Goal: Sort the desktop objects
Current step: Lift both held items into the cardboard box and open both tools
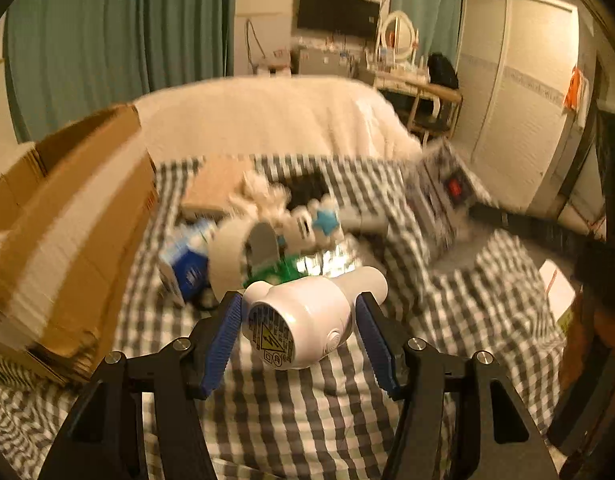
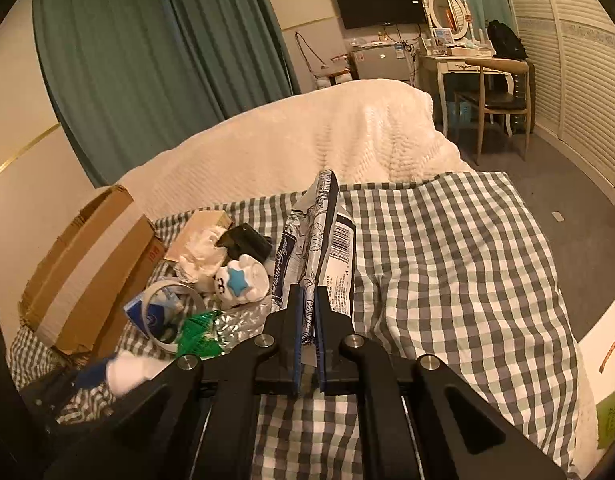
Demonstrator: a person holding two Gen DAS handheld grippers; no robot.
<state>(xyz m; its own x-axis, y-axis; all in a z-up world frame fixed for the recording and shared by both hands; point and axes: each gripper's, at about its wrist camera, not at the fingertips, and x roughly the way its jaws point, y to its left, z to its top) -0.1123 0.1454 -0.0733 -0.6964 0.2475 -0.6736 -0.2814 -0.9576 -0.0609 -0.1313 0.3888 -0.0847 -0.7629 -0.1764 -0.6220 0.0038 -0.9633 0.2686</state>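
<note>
Gripping white plastic device (image 1: 307, 312) between blue pads, left gripper (image 1: 303, 320) above checked cloth (image 1: 291, 412); right gripper (image 2: 307, 312) clamped on printed packet (image 2: 319, 240).

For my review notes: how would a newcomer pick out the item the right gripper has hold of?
Start at the checked cloth over the bed, right of the clutter pile beside the cardboard box. The right gripper is shut on a flat packet standing on edge. It alone shows a barcode and dark blue and white print.
</note>
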